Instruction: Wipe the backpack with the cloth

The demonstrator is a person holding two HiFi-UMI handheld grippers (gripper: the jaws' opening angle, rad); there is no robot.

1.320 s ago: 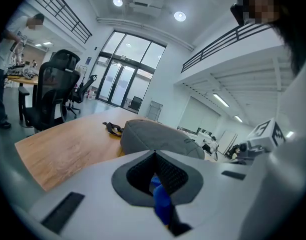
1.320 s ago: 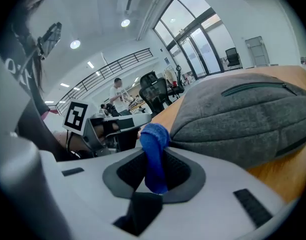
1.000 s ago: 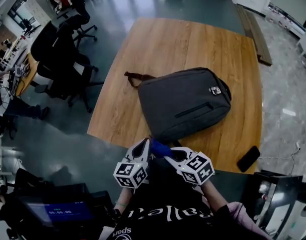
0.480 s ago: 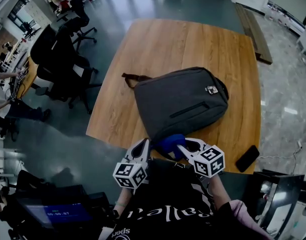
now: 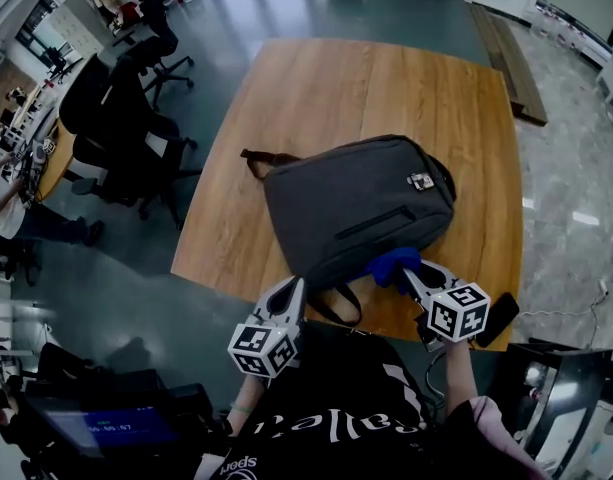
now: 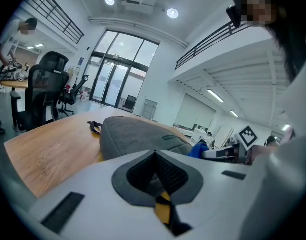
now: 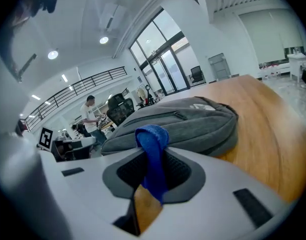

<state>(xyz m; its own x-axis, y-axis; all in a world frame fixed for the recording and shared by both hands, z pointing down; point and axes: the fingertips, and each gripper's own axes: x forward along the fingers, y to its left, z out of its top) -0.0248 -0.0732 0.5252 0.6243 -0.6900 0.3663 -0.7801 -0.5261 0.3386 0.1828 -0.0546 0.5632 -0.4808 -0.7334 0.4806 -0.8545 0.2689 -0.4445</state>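
Grey backpack [image 5: 356, 208] lies flat. My right gripper [image 5: 410, 271] pinches blue cloth [image 5: 394, 264] at its 5 o'clock edge; left gripper [image 5: 293, 288] clenched, empty.

Backpack [image 5: 361, 213]: grey woven fabric, matt, faintly heathered. Its strap [image 5: 266, 156]: brown, matt; material unclear.
Cloth [image 7: 152, 134] in my right gripper [image 7: 153, 153]: blue, soft, fuzzy nap, matt.
Table [image 5: 386, 88]: light wood, grain showing, smooth, satin sheen.
Jaw shells of my right gripper and left gripper [image 6: 153, 154]: pale grey plastic, smooth, matt. Pads [image 6: 168, 172]: black, finely ribbed, look rubbery.
Floor [image 5: 246, 18]: dark grey-green, smooth, slight gloss.
Phone [image 5: 498, 318]: black, smooth, glossy.
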